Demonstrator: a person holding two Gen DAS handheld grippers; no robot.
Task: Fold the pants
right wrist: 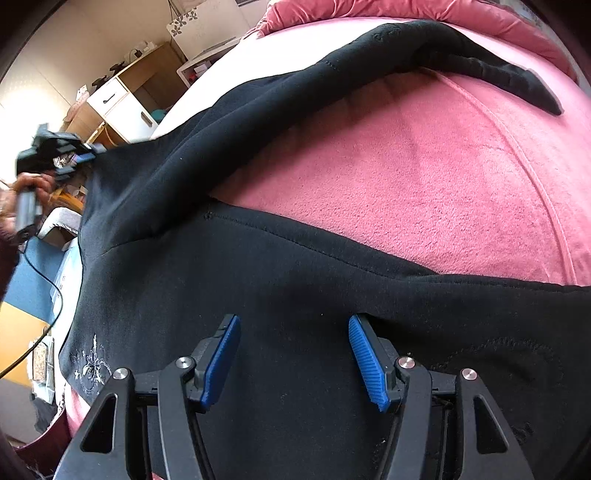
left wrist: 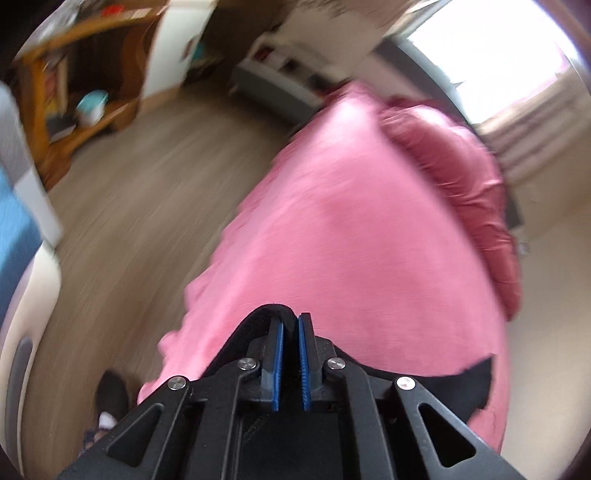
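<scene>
Two blue pads of the right gripper [right wrist: 293,325] stand wide apart, released, just above the black pants [right wrist: 295,280]. The pants lie spread on a pink blanket [right wrist: 424,177], one leg running far up the bed. The left gripper [left wrist: 290,321] pinches the pants' edge, lifted.

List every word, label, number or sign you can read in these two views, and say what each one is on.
No readable text in either view.
Black pants: pale embroidered floral motif near the hem, a pattern, no letters.
White panel by the wall: flower shapes only.
Paper sheets at the left edge of the right wrist view: print too small to read.
Shelf items in the left wrist view: blurred by motion, unreadable.
</scene>
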